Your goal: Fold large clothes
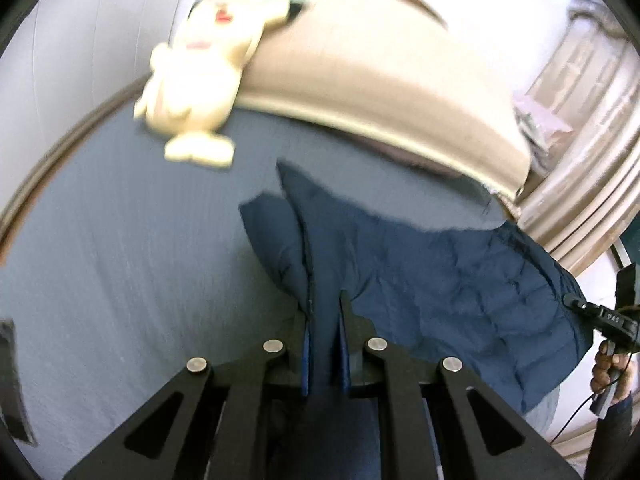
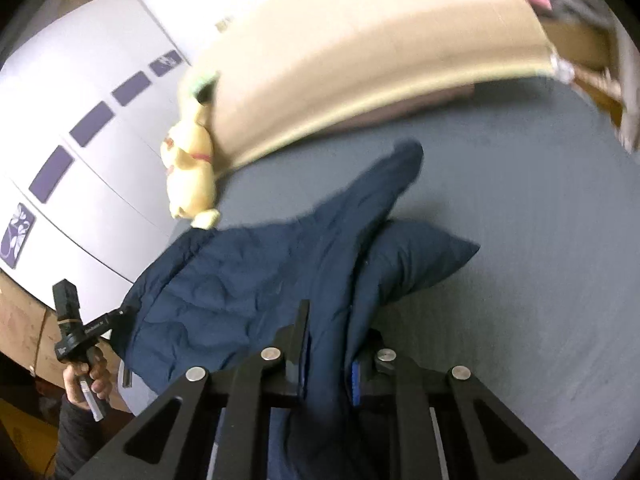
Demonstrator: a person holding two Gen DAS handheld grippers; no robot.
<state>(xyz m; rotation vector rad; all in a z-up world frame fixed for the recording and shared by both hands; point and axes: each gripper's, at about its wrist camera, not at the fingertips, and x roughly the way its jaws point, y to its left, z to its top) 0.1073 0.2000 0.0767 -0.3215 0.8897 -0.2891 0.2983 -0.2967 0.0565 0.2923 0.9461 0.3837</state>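
The navy quilted jacket [image 1: 440,280] hangs bunched between the two grippers above the blue-grey bed [image 1: 100,260], its far parts trailing toward the sheet, one sleeve [image 2: 392,176] sticking out. The left gripper [image 1: 325,344] has its fingers drawn narrow on a fold of the jacket's edge, and the right gripper [image 2: 329,360] pinches another fold of the same edge, so the garment is held at two points. Judging from this, the folding is barely begun: the jacket is crumpled and unspread, no neat fold shows, and it is left to lay it flat, bring the sleeves in and double the body. The bed sheet is smooth and mostly bare. A pale yellow plush toy [image 1: 192,84] leans against the tan headboard [image 1: 360,68], with white wardrobe doors [image 2: 80,128] beyond.
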